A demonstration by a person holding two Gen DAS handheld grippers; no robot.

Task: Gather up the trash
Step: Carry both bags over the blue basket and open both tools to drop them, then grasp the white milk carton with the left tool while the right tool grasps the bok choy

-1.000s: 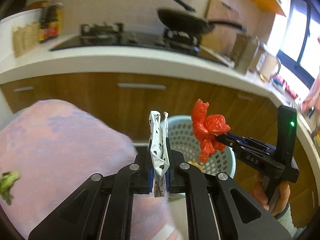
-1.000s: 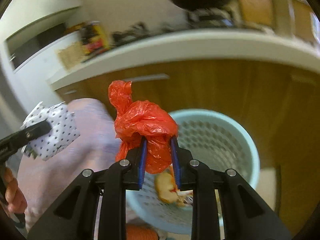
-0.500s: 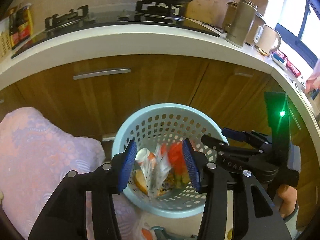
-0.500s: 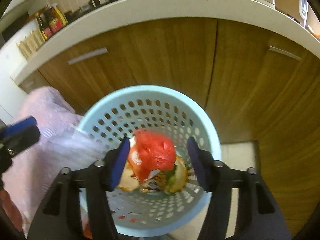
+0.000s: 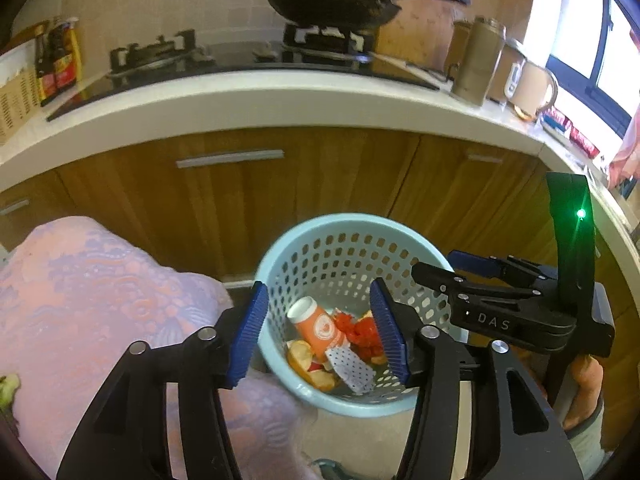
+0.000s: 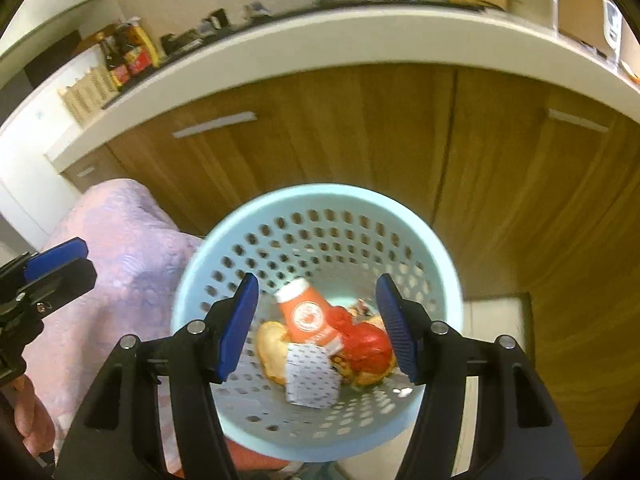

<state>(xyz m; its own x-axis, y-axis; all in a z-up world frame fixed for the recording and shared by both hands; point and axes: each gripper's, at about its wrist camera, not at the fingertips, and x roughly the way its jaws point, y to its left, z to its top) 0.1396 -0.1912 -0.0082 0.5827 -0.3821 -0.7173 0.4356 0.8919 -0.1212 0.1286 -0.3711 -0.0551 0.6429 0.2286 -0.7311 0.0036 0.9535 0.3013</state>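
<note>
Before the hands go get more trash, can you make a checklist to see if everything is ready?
1. Left gripper open and holding nothing: ok.
2. Right gripper open and holding nothing: ok.
3. Red bag down inside the basket: ok.
4. Dotted wrapper inside the basket too, next to the orange cup: ok.
5. Basket standing upright with room left above the trash: ok.
6. More trash to pick up: a green scrap shows on the pink cloth, but whether it is trash, cannot tell.
</note>
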